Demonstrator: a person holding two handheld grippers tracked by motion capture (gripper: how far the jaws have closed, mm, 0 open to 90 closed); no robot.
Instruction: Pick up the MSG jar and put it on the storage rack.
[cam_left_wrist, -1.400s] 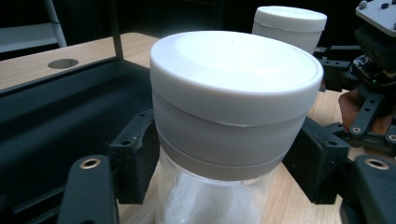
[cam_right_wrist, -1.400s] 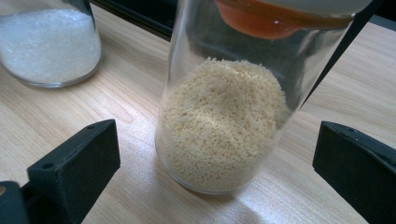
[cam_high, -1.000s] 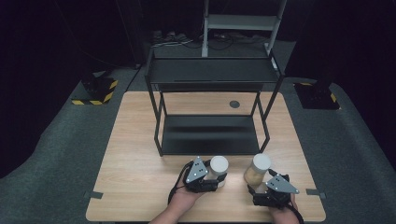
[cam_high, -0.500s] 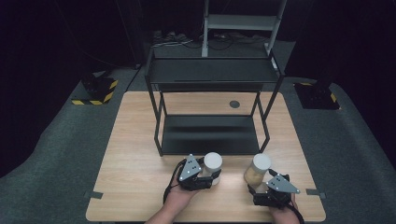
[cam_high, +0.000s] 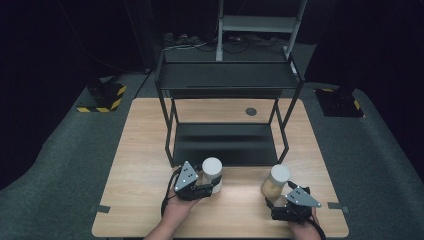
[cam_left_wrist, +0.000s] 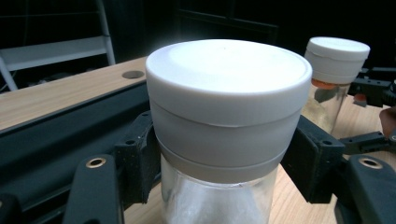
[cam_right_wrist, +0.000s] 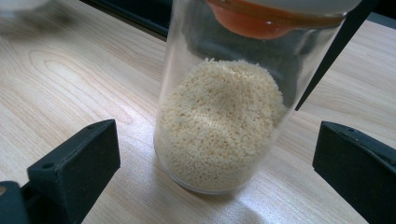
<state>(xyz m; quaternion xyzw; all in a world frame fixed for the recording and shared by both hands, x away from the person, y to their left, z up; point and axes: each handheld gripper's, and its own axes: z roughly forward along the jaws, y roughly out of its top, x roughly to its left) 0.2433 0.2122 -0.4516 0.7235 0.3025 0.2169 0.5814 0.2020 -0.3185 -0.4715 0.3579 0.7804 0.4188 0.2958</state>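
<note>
Dark floor and black surroundings frame a light wooden table on which a black two-tier metal rack stands toward the far side. Just in front of the rack's lower shelf, near its left front leg, the left gripper has its jaws closed against the sides of a white-lidded jar with whitish contents; in the left gripper view the black jaws press the jar just under its lid. Near the rack's right front leg stands a second jar, clear glass with a white lid, an orange inner ring under the lid and pale fine grains filling its lower part; it stands upright on the table. The right gripper sits just on the person's side of this jar, jaws spread wide to either side of it and not touching the glass. No label, brand or writing can be read on either jar or on the rack. A small round dark hole lies in the tabletop behind the rack's lower shelf.
</note>
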